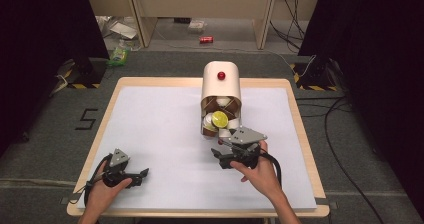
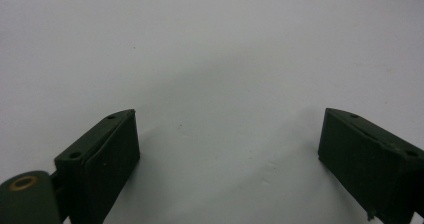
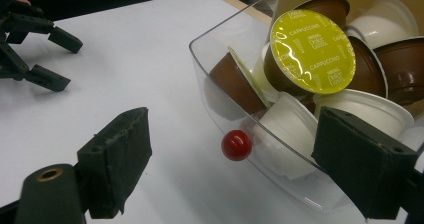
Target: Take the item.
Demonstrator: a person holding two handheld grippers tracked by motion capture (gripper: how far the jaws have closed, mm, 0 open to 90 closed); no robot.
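Here, two open claws (image 1: 223, 158), one capsule drawer (image 3: 260, 149)

This looks like a test lab: black curtains (image 1: 40, 29), loose cables (image 1: 340, 134) on the floor, yellow-black tape (image 1: 80, 85).

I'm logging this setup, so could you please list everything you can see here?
Capsule dispenser: one, cream, red knob on top, far middle of table.
Clear drawer: one, transparent, red knob, pulled open toward the right gripper.
Coffee capsules: several, brown and white, in the drawer.
Cappuccino capsule: one, yellow-green lid, on top of the pile.
Table: one, white top, wood edge.
Red can: one, floor beyond.
Left gripper: black, open, near left.
Right gripper: black, open, before the drawer.
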